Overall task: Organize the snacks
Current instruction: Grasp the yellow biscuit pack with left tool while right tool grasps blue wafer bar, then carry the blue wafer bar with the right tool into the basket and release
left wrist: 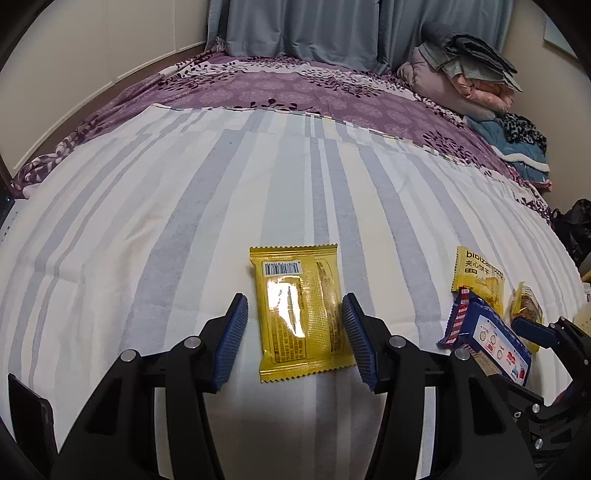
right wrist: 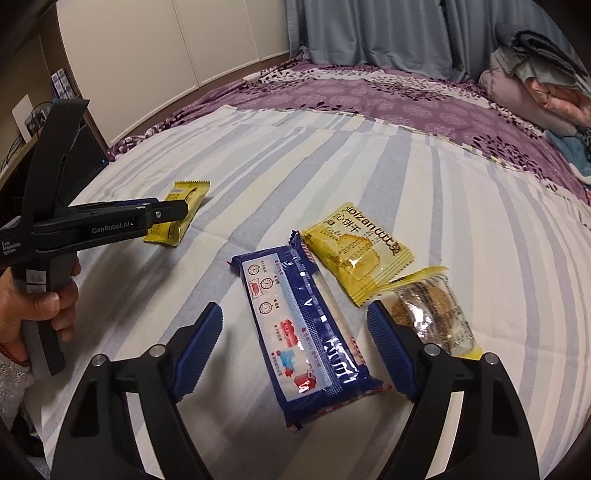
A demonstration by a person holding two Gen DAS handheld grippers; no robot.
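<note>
A yellow snack packet [left wrist: 299, 314] lies back side up on the striped sheet [left wrist: 166, 221]. My left gripper [left wrist: 295, 314] is open, one finger on each side of it. The same packet [right wrist: 181, 214] shows in the right wrist view, partly behind the left gripper [right wrist: 173, 210]. A blue snack bar packet [right wrist: 306, 332] lies between the fingers of my open right gripper [right wrist: 295, 321]. A second yellow biscuit packet [right wrist: 354, 254] and a clear-wrapped cake [right wrist: 432, 314] lie just to the right of it. These three also show in the left wrist view: blue [left wrist: 487, 332], yellow [left wrist: 478, 273], cake [left wrist: 528, 306].
A purple floral bedspread [left wrist: 295, 88] covers the far part of the bed. Folded blankets and clothes [left wrist: 469, 70] are piled at the far right. Grey curtains [left wrist: 303, 29] hang behind. White cupboard doors [right wrist: 155, 55] stand at the left.
</note>
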